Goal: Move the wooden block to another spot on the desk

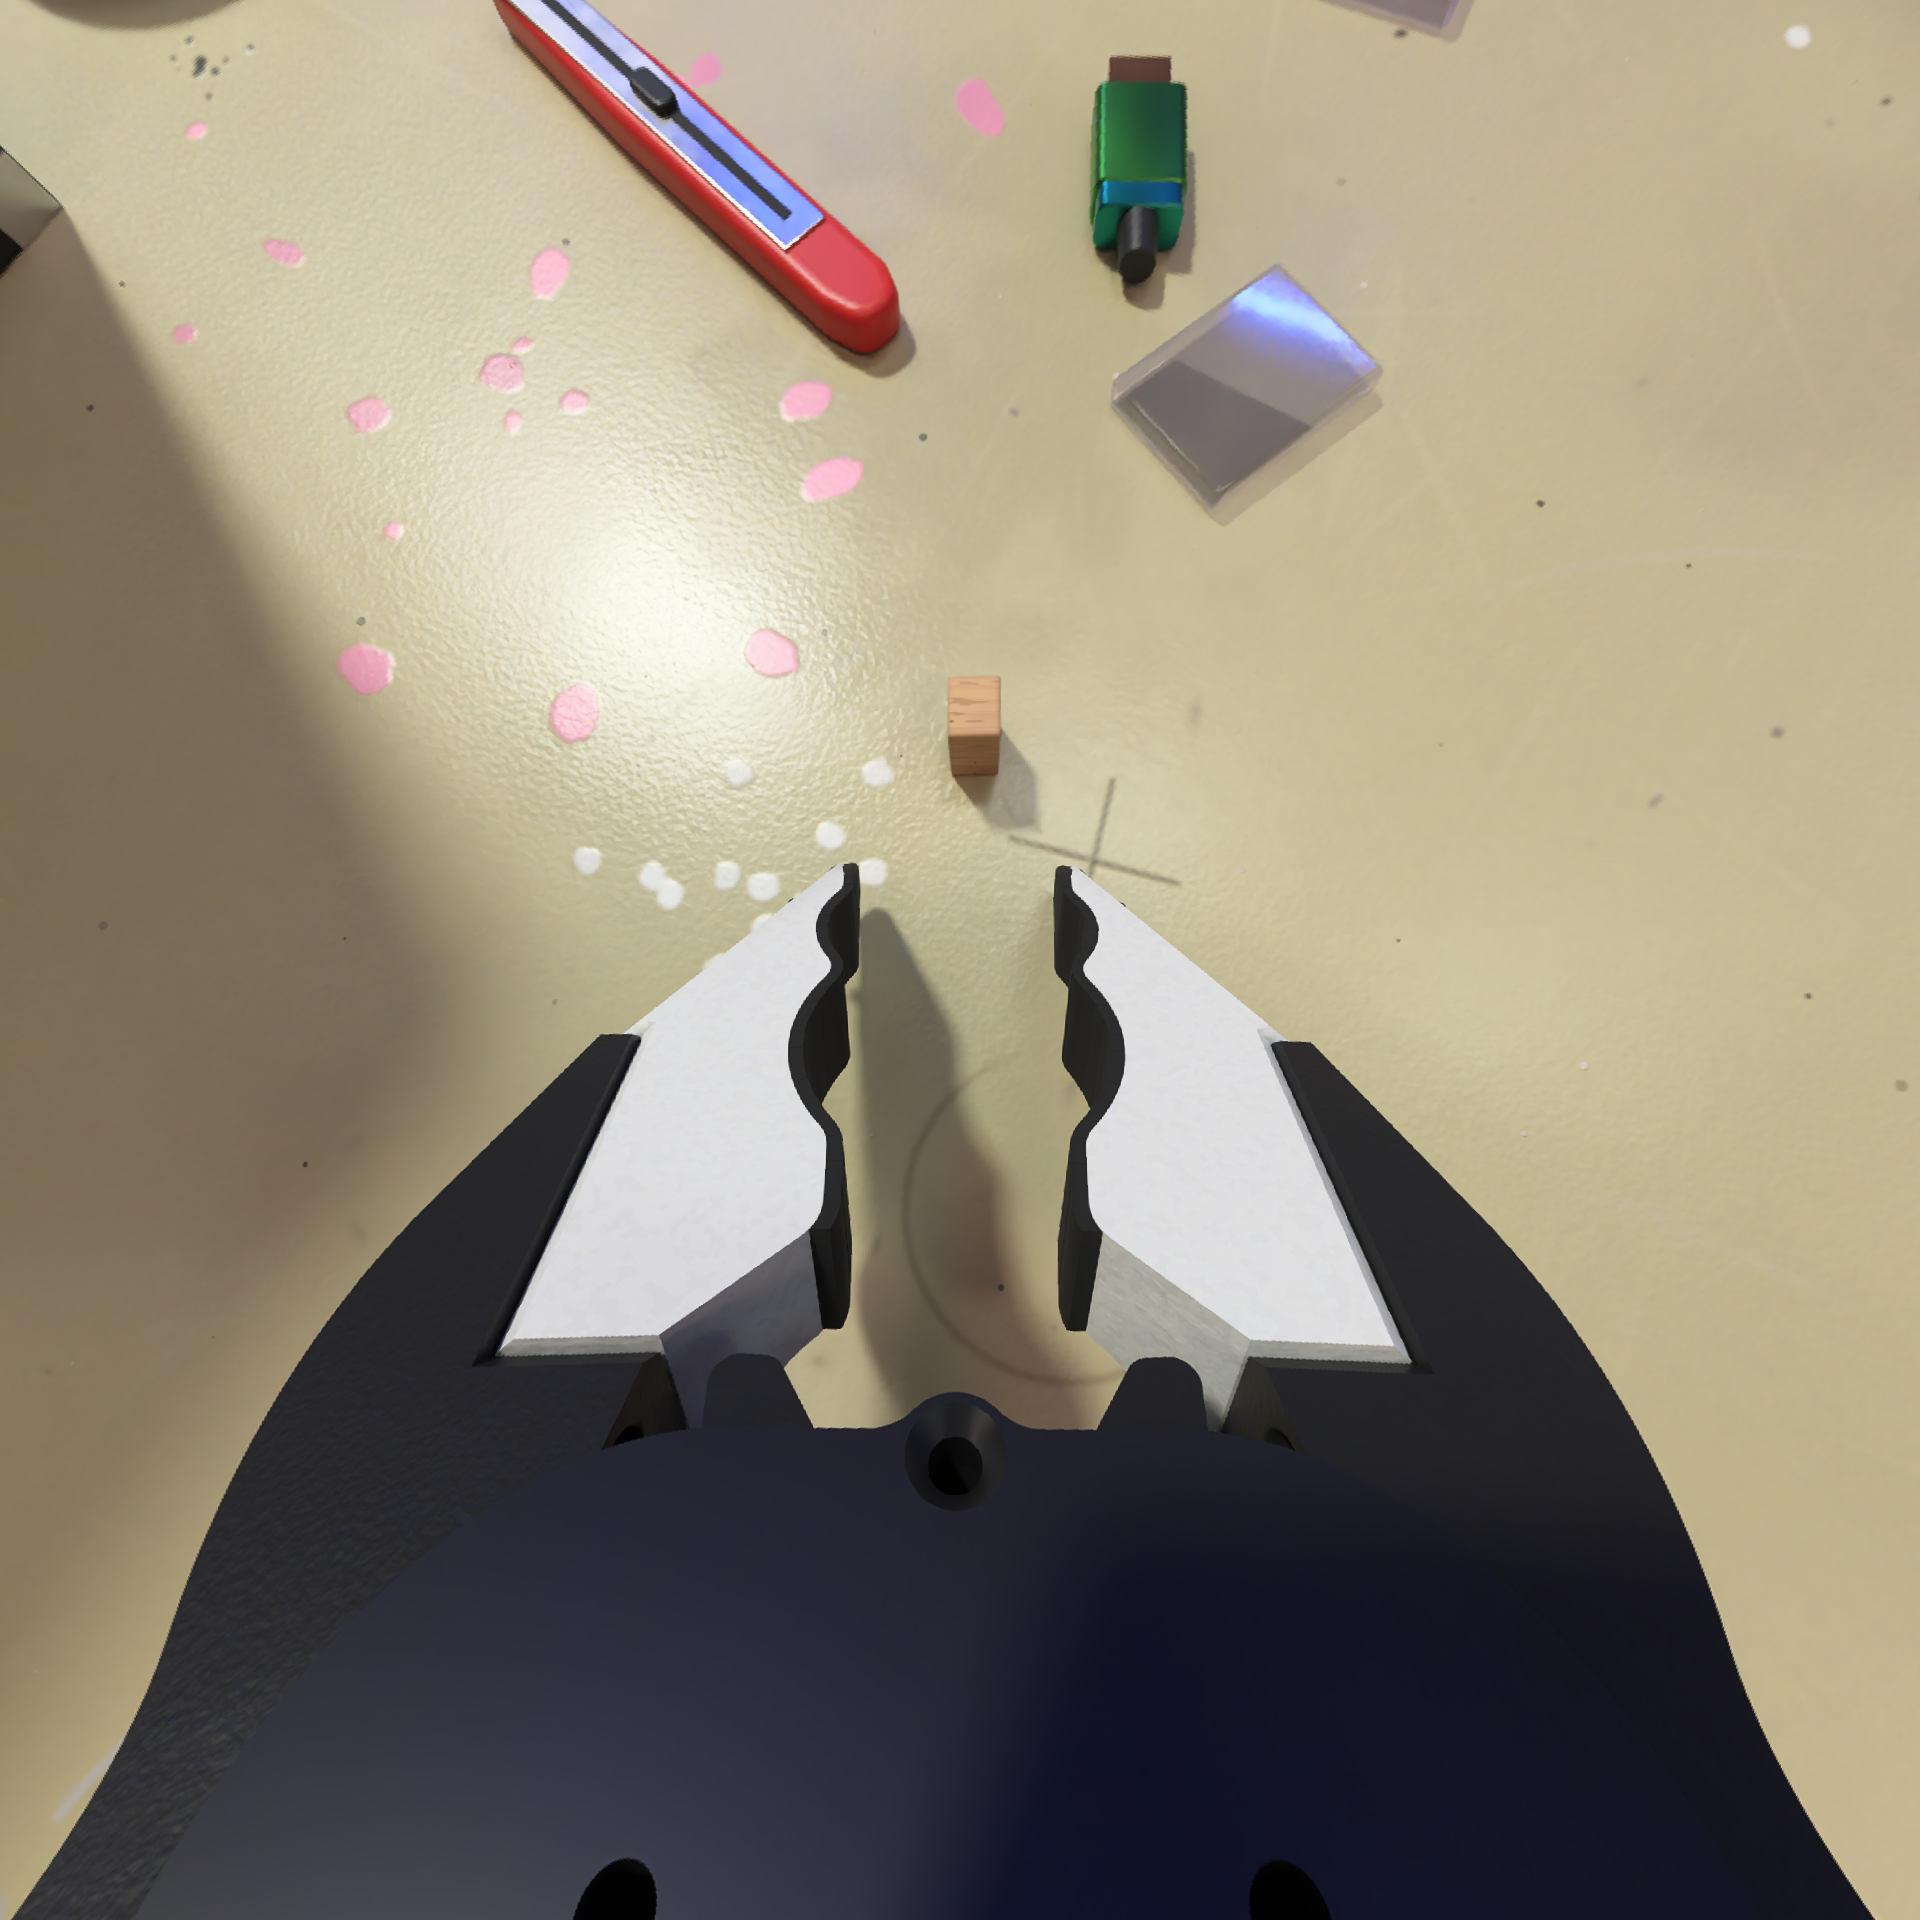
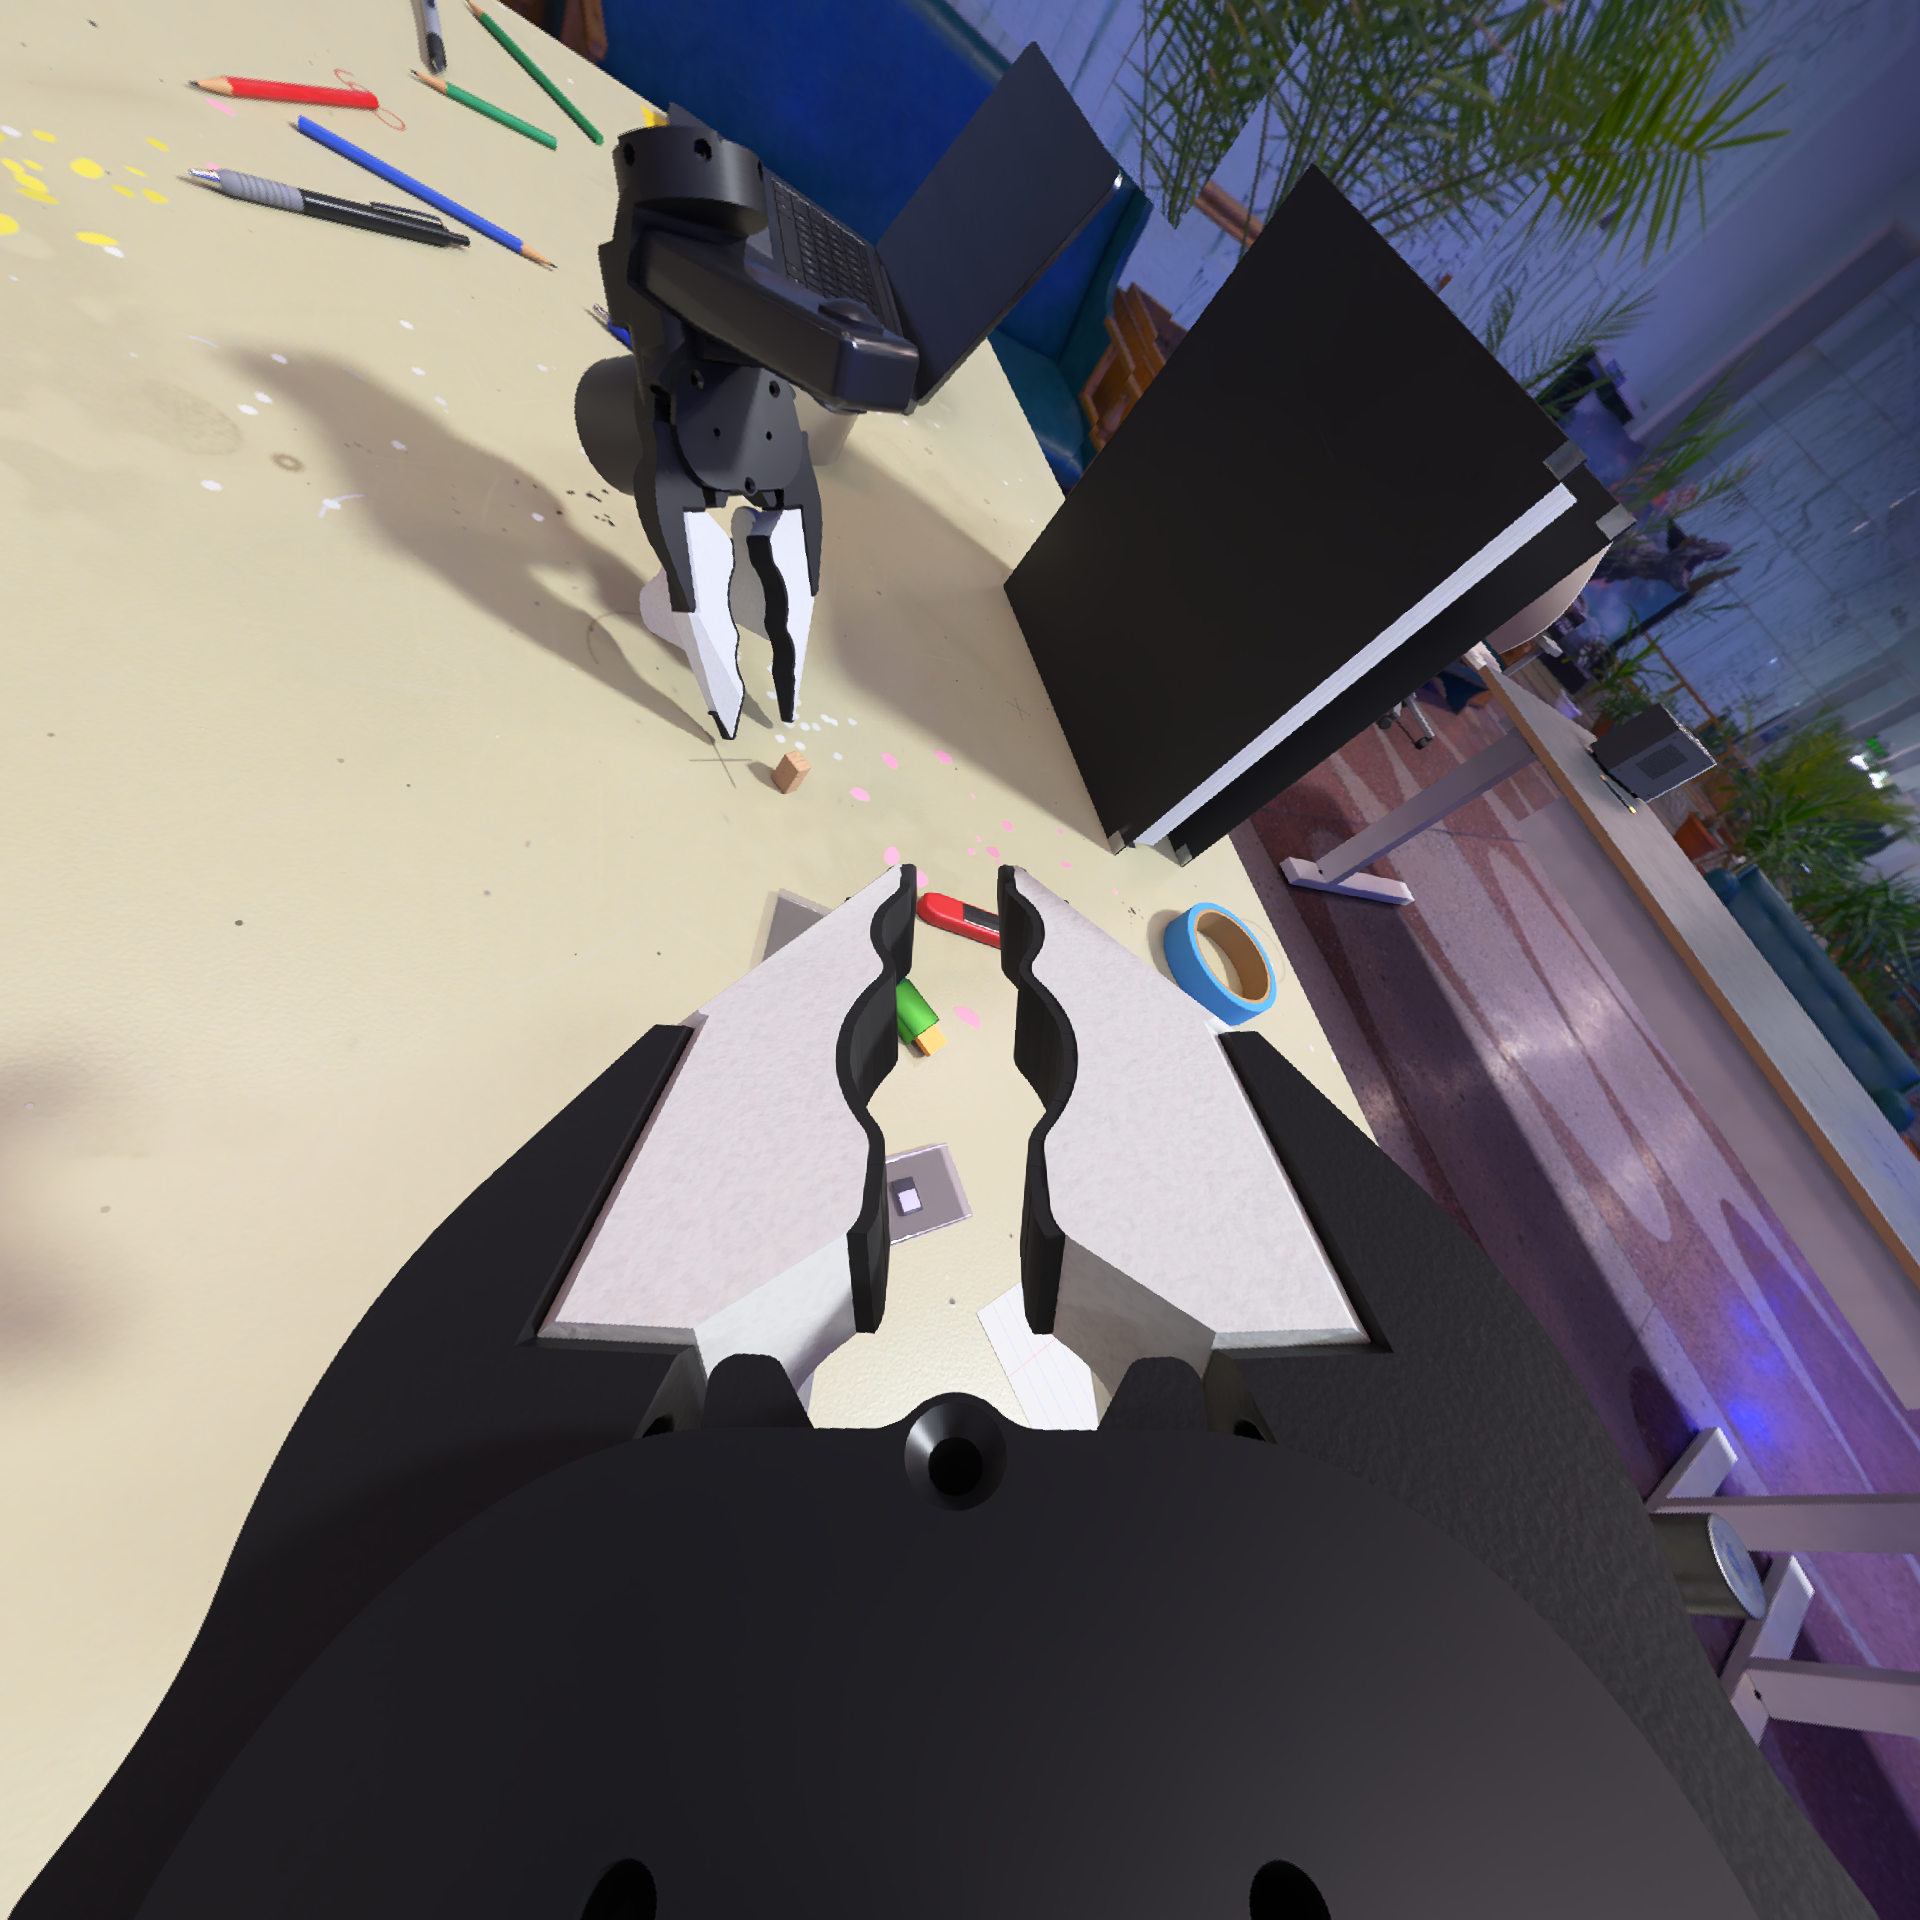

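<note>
Hovering over a cream, paint-speckled tabletop [image 1: 1455, 935], my left claw [image 1: 957, 883] points down with its jaws spread and nothing between them. Just ahead of the fingertips, apart from them and a little right of centre, stands the wooden block [image 1: 974, 725], a small upright cuboid beside a faint pencilled cross [image 1: 1096, 847]. Farther off lie a red utility knife [image 1: 707, 166], a green flash drive [image 1: 1136, 166] and a clear plastic case [image 1: 1247, 400], all well clear of the block.

My right claw [image 2: 953, 878] hangs over the knife end of the tabletop, jaws also apart and empty. From there I see the left claw [image 2: 758, 717] poised close to the block [image 2: 791, 772].

I judge the block light, rigid and unbreakable, with smooth flat faces that should grip well enough against the ridged pads. Being small and taller than wide, it could tip if nudged. I would close on two opposite side faces, low and square, with the jaws centred over it.
</note>
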`<state>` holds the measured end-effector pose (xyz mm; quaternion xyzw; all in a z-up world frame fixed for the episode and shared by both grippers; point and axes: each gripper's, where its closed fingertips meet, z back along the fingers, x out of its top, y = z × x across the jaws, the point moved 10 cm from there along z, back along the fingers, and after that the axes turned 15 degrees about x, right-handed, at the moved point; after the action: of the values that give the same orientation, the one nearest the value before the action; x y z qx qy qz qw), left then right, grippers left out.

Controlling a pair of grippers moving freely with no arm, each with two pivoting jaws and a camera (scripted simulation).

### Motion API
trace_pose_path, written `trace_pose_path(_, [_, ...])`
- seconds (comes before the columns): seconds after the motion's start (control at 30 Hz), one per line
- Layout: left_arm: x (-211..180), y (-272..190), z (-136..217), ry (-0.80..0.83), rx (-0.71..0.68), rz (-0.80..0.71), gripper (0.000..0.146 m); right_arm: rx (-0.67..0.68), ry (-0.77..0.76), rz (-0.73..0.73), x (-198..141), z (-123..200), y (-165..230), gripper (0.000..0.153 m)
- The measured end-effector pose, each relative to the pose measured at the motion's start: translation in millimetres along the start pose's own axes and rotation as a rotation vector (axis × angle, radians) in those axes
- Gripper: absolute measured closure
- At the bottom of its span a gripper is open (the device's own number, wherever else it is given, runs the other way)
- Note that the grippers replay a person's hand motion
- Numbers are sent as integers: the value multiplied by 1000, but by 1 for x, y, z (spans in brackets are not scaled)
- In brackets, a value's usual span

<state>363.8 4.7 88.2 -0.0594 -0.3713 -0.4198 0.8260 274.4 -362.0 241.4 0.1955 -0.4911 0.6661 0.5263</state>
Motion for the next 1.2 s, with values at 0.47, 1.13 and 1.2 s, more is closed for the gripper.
trace_pose_path(0.47, [-13, -26, 22, -80, -205, -152, 116, 1, 2, -1, 0, 0, 0, 137])
trace_pose_path(1.13, [4, -21, 21, -8, -86, -102, 107, 11, 5, 1, 0, -3, 0, 137])
trace_pose_path(1.2, [8, -16, 12, 17, -30, -60, 111, 11, 3, 1, 0, -3, 0, 137])
